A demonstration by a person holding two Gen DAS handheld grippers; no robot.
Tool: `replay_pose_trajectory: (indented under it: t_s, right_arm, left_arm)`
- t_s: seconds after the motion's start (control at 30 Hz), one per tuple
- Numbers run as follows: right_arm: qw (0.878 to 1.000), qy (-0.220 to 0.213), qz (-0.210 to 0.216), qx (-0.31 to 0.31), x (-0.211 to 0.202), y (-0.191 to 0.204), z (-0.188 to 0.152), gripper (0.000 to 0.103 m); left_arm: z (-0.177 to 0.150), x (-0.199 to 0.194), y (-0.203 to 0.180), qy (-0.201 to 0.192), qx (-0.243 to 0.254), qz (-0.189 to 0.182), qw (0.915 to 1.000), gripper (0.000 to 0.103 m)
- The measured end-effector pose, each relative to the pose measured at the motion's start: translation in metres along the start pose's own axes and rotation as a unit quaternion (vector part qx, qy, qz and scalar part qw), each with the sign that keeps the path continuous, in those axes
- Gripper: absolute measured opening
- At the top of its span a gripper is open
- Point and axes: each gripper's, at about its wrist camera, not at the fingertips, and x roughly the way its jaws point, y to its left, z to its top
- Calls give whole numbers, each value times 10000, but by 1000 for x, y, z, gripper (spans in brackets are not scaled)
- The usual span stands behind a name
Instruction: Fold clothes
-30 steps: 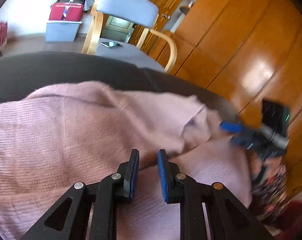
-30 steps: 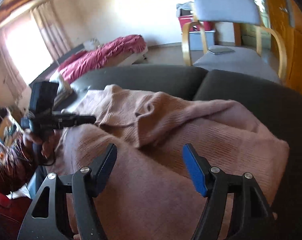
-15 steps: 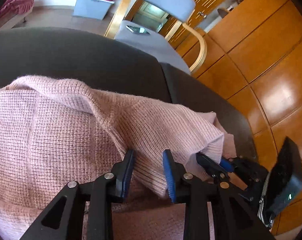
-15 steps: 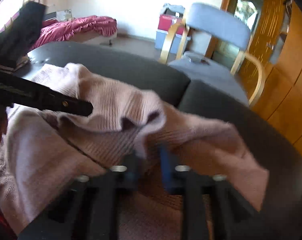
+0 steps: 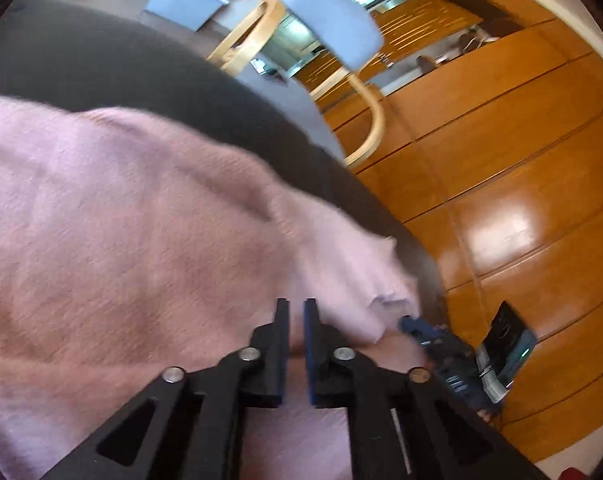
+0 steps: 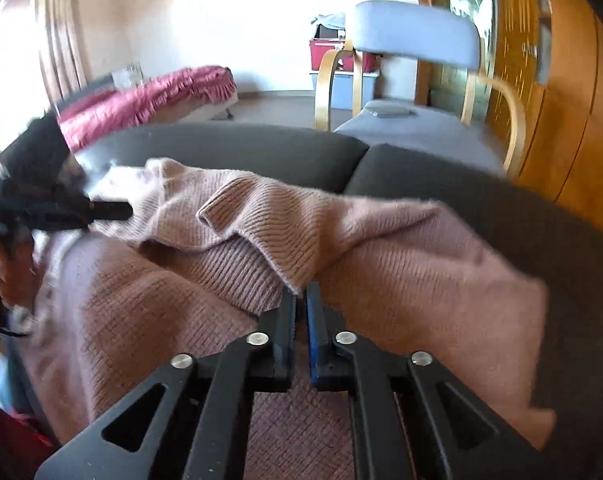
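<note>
Both grippers have dropped onto the pink sweater and narrowed since 1 second ago, when the right one stood wide. On the left, the left gripper is closing, its jaws nearly together on a fold of knit. To the right, the right gripper pinches the sleeve edge, easing slightly apart. The sweater lies crumpled across the dark sofa, so the fold looks barely begun.

The dark grey cushioned sofa lies bare right of the rumpled pink knitted sweater; beyond, a grey-padded wooden armchair blocks passage.
</note>
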Motion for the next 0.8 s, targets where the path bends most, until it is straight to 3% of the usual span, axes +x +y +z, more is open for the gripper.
replay_pose_trajectory:
  t_s: [0.07, 0.13, 0.17, 0.23, 0.4, 0.5, 0.57, 0.6, 0.7, 0.77, 0.8]
  right_arm:
    - [9995, -60, 252, 197, -14, -10, -5, 25]
    - [9990, -164, 359, 232, -32, -18, -12, 55]
    - [9993, -196, 224, 219, -39, -23, -15, 61]
    - [9990, -315, -151, 283, -57, -40, -22, 63]
    - [9986, 0, -218, 482, -73, -76, -38, 65]
    - [9986, 88, -427, 283, -69, -78, -48, 65]
    - [9983, 80, -572, 125, -63, -75, -51, 65]
    - [9974, 100, -708, 8, -60, -71, -52, 65]
    - [9946, 337, -943, -268, -51, -59, -55, 22]
    - [9952, 354, -891, -213, -55, -56, -57, 14]
    - [9951, 357, -895, -213, -59, -54, -58, 11]
  left_arm:
    - [-6, -13, -1, -66, 482, 357, 9982, 17]
    - [-9, -24, -4, -105, 1012, 844, 9912, 19]
    - [-9, -30, -5, -110, 1257, 1116, 9857, 19]
    - [-9, -40, -3, -88, 1582, 1373, 9778, 20]
    - [-13, -62, 12, 279, 2042, 908, 9743, 25]
    - [-20, -59, 17, 474, 2327, 998, 9662, 26]
    - [-28, -60, 16, 406, 2585, 1058, 9593, 26]
    - [-32, -59, 13, 326, 2745, 1117, 9545, 26]
    - [-50, -56, 3, 167, 3203, 1346, 9376, 21]
    - [-59, -56, 0, 158, 3370, 1326, 9320, 4]
    - [-61, -59, -1, 154, 3389, 1223, 9327, 0]
